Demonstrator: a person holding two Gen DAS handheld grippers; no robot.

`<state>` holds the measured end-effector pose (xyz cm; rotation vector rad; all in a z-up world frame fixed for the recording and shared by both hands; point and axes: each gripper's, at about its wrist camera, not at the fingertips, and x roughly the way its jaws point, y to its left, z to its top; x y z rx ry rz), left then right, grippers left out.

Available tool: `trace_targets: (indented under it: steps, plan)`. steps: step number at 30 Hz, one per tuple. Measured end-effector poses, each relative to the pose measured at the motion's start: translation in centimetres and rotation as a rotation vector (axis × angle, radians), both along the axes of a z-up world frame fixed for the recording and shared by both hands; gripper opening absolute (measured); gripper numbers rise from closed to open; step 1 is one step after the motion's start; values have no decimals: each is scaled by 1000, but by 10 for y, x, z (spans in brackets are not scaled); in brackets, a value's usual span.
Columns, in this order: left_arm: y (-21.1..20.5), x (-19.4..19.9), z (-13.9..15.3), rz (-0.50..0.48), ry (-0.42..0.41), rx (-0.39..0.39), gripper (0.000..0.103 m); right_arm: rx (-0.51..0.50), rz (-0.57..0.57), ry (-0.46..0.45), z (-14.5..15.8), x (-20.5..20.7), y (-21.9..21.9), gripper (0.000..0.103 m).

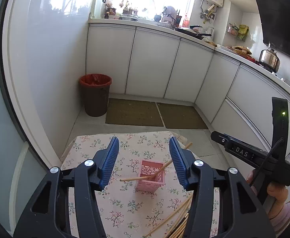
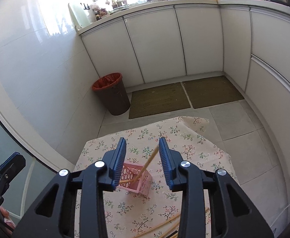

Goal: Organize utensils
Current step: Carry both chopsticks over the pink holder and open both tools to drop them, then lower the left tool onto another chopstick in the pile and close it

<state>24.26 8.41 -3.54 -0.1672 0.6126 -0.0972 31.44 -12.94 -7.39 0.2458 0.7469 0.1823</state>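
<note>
Loose chopsticks (image 1: 170,218) are lying nearest, on the floral worktop (image 1: 125,208). The left tool (image 1: 144,160) is hanging part open, gripping nothing. The right tool (image 2: 143,159) is standing narrower (also empty). Beyond both, the pink basket (image 1: 149,175) is holding two chopsticks (image 2: 149,159), leaning out free of the pads.

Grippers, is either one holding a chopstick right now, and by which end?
Nothing is held. The left gripper and right gripper both stand open; two chopsticks lean in the pink basket, free of the pads.
</note>
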Motion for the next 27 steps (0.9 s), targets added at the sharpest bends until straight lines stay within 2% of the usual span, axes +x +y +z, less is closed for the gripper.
trace_targets:
  steps: [2, 5, 9, 11, 14, 17, 23, 27]
  plan:
    - [-6, -3, -1, -7, 5, 3, 55, -1, -18, -5, 2, -12, -7, 49]
    - [-16, -7, -4, -16, 15, 7, 62, -6, -39, -10, 3, -30, -19, 56]
    - [-30, -13, -10, -24, 30, 19, 75, -7, -87, -10, -2, -54, -36, 70]
    - [-39, -14, -15, -35, 48, 27, 79, -11, -112, -1, -6, -64, -44, 81]
    - [-51, -17, -24, -58, 78, 43, 88, 5, -144, 14, -15, -78, -59, 90]
    - [-65, -19, -34, -83, 105, 70, 96, 30, -182, 26, -27, -95, -75, 95]
    - [-89, -15, -67, -145, 198, 100, 96, 40, -236, 88, -64, -127, -110, 96]
    - [-111, -8, -98, -200, 282, 137, 96, -3, -243, 116, -92, -150, -123, 96]
